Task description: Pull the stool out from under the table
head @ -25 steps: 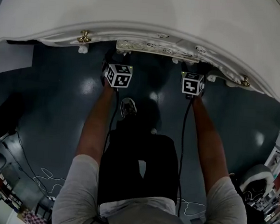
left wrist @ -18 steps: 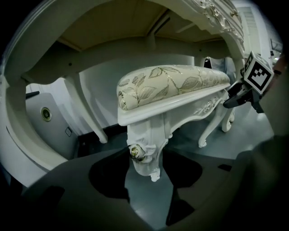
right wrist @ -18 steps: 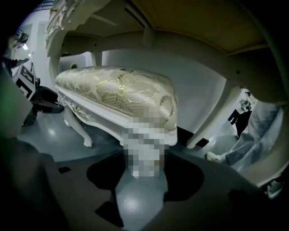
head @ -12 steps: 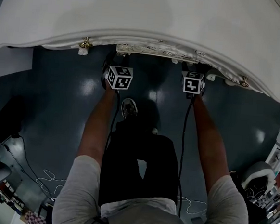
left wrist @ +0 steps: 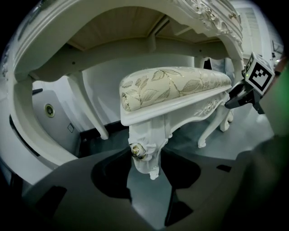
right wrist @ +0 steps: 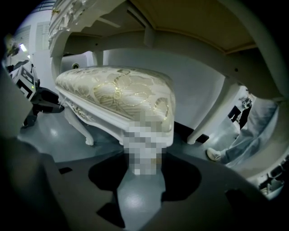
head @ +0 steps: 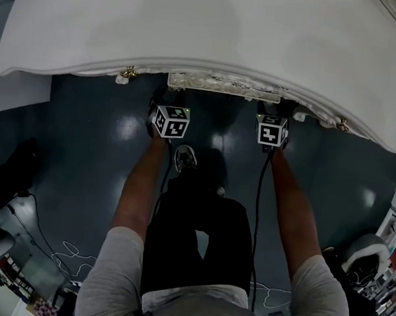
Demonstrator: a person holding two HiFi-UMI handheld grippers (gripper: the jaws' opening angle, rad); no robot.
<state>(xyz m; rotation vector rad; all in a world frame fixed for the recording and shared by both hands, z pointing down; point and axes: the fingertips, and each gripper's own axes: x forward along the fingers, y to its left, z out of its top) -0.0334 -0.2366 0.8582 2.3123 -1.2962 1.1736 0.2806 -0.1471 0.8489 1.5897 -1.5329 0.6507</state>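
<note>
Jaws just closed onto the stool (left wrist: 171, 88) legs.

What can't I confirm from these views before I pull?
- Head view: the white table top hides the white carved stool with leaf-patterned cushion except its front rail; marker cubes cover both tools' jaws.
- Right gripper view: a mosaic patch covers the stool leg that the right tool has just been closing on; contact unreadable.
- The left tool, likewise closing, visibly clamps its leg.
</note>
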